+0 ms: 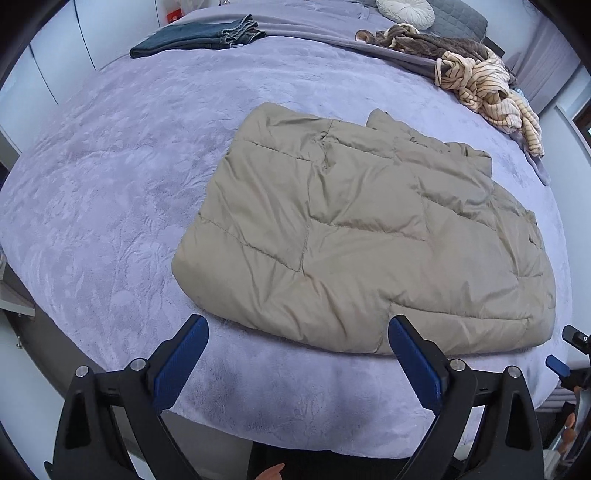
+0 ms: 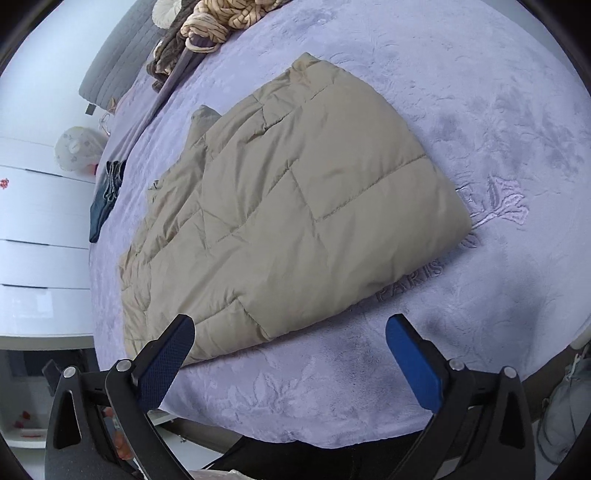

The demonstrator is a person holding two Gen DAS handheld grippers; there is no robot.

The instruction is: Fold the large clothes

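Both grippers, left gripper (image 1: 298, 332) and right gripper (image 2: 290, 330), hang released over the folded puffy jacket (image 1: 362, 236) mid-frame, which may spring back open unpressed.

Quilted jacket (image 1: 362, 236), plain khaki-beige with stitched rectangular panels. Bed cover (image 1: 110, 177), pale lavender plush embossed with a tone-on-tone floral and leaf pattern. Folded jeans (image 1: 199, 37), at 11 o'clock, dark indigo denim. Heap of clothes (image 1: 480, 77), at 1 o'clock, cream with thin tan stripes over brown. Round cushion (image 1: 404, 11), off-white. Left claw (image 1: 297, 332) and right claw (image 2: 290, 334), black frames with blue textured pads (image 1: 181, 365).
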